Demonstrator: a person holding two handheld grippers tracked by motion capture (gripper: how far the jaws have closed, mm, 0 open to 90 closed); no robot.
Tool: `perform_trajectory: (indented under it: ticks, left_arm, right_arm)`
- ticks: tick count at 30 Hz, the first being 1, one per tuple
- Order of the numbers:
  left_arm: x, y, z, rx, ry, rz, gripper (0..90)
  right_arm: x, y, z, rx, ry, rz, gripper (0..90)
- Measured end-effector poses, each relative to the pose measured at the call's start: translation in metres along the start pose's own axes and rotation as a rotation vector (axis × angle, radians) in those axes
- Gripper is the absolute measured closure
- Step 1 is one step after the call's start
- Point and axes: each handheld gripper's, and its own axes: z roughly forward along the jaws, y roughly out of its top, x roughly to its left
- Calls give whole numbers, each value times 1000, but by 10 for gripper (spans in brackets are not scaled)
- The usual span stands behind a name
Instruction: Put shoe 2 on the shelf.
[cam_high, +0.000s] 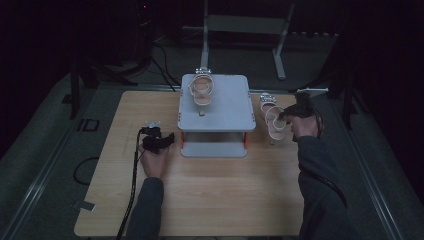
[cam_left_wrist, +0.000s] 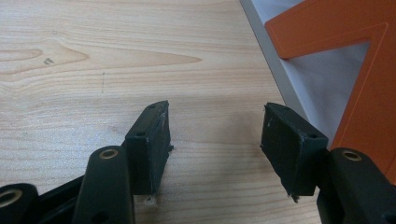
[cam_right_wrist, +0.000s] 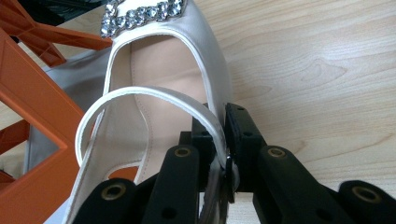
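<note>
inspection at the table. 2 white strappy shoes are present: 1 on the top deck of the small grey rack with orange posts, 1 to the rack's right, the second shoe, in the right gripper.

key relation: the rack stands to the left of the held shoe, its top deck higher than the table surface, with the shelved shoe near the far edge and bare deck in front of it. the held shoe's long axis runs away from the person, jewelled toe far, heel end toward the hand. the right hand is the nearer one by a clear margin; the left hand sits on the other side of the rack.

right gripper: jaws pinched tight on the thin white heel strap and side edge of the shoe, strap running between the pads. grip is on a narrow, soft part, so in my judgement the shoe may swing or tilt when carried.

left gripper: jaws spread wide, nothing between them, low over bare wood just beside the rack's orange post, touching neither.

judgement: a move leftward and upward onto the deck appears to be the step in hand.
</note>
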Motion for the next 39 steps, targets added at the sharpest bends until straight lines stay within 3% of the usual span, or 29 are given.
perform_trajectory:
  ticks: [25,39]
  left_arm:
    - [-1,0,0,4,7,7,424]
    - [-1,0,0,5,8,10,425]
  right_arm:
    - [16,15,-18,-17,-27,-6,833]
    - [30,23,-30,-45,-19,-10,834]
